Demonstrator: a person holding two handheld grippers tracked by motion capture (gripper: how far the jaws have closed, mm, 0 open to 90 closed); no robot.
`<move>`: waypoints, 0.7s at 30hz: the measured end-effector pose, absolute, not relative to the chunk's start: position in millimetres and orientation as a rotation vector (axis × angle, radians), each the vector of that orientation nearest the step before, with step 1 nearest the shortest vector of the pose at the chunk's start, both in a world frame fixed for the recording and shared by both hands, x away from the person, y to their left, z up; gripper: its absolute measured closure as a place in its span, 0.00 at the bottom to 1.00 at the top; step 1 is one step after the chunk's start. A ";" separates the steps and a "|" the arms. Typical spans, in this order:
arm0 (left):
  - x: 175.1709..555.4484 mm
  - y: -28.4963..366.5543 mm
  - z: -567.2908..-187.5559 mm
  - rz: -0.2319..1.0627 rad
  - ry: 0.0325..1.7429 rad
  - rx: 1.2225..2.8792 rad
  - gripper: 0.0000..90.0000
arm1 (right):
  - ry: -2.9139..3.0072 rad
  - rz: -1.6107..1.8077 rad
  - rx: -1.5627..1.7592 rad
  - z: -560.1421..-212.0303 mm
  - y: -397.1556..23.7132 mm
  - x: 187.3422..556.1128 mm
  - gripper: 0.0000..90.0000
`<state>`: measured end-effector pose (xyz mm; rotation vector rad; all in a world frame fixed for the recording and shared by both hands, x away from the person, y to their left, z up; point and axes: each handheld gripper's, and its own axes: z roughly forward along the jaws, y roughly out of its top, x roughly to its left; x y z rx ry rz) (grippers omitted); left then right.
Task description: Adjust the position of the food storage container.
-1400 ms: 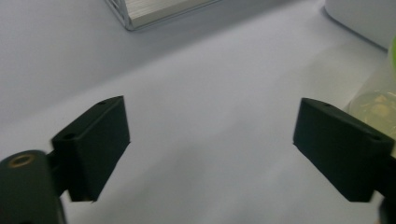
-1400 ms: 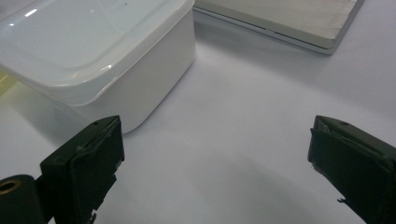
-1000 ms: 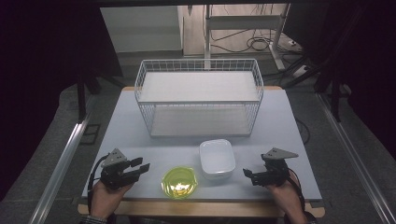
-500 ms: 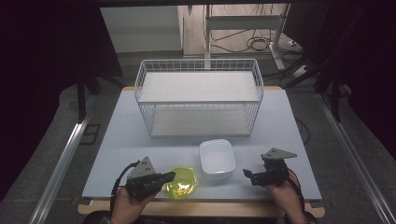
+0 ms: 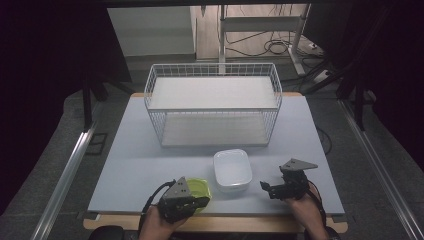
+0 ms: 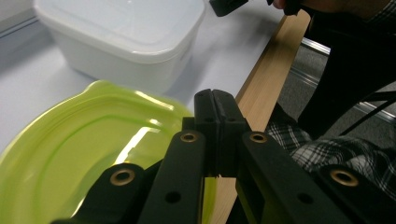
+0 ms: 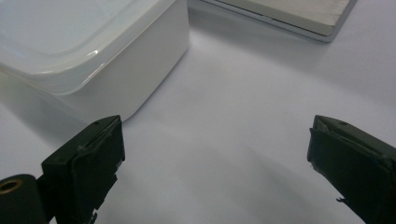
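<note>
A yellow-green plastic bowl (image 5: 200, 189) (image 6: 84, 149) sits near the table's front edge, left of a white lidded tub (image 5: 232, 170) (image 6: 121, 32) (image 7: 70, 42). My left gripper (image 5: 204, 201) (image 6: 215, 100) is at the bowl's near right rim, and its jaws are pressed together on that rim, with a sliver of green showing between them. My right gripper (image 5: 265, 187) (image 7: 215, 154) rests low over the table to the right of the tub. Its jaws stand wide apart with nothing between them, and the left jaw is close to the tub's corner.
A large white wire basket (image 5: 212, 109) stands at the back middle of the grey table (image 5: 145, 160). The table's wooden front edge (image 6: 261, 93) runs just beside the left gripper. The person's checked sleeve (image 6: 317, 149) lies beyond that edge.
My left gripper has travelled right along the front edge, from the table's left side to the green bowl, and now covers the bowl's near part. The right gripper has stayed put.
</note>
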<state>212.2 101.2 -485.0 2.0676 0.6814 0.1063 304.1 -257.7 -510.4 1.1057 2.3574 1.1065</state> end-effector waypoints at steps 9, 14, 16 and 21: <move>212.6 83.2 -494.4 0.115 0.728 2.137 1.00 | 2.365 1.103 1.107 -511.1 -257.6 304.2 0.05; 213.8 85.4 -496.6 0.191 0.777 2.176 1.00 | 2.369 1.098 1.108 -511.5 -257.5 304.3 0.05; 218.1 93.3 -496.4 0.200 0.814 2.171 1.00 | 2.374 1.091 1.106 -511.7 -257.3 304.3 0.05; 224.0 105.2 -497.4 0.197 0.865 2.145 1.00 | 2.378 1.085 1.108 -512.2 -257.3 304.5 0.05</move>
